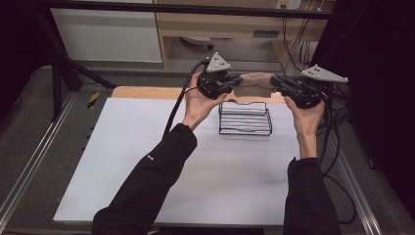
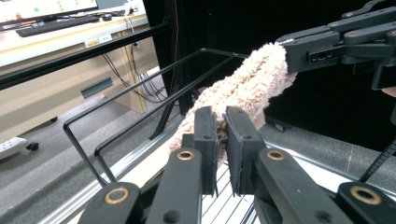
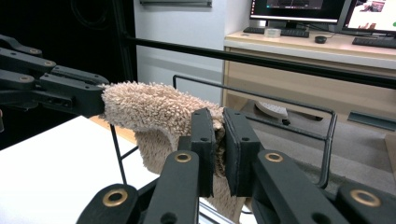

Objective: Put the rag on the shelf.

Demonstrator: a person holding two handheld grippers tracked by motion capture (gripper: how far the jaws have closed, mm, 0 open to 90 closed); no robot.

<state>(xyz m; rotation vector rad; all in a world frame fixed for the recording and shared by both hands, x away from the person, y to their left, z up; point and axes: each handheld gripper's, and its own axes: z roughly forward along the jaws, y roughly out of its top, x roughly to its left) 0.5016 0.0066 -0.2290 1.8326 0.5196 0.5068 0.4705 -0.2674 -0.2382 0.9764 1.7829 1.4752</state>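
Altogether one beige towel (image 1: 254,83) clamped between two grippers' jaws, above one wire rack (image 1: 245,119)

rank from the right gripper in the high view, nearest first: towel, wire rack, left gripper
1. towel, pinched in the right gripper fingers, at its left
2. wire rack, just below on the table
3. left gripper, at the towel's far end

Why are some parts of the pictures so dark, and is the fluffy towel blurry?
High view: black at both side edges, the white table evenly lit, faint shadows. Left gripper view: black backdrop, the towel sharp. Right gripper view: the towel crisp, the screens behind bright and slightly soft.
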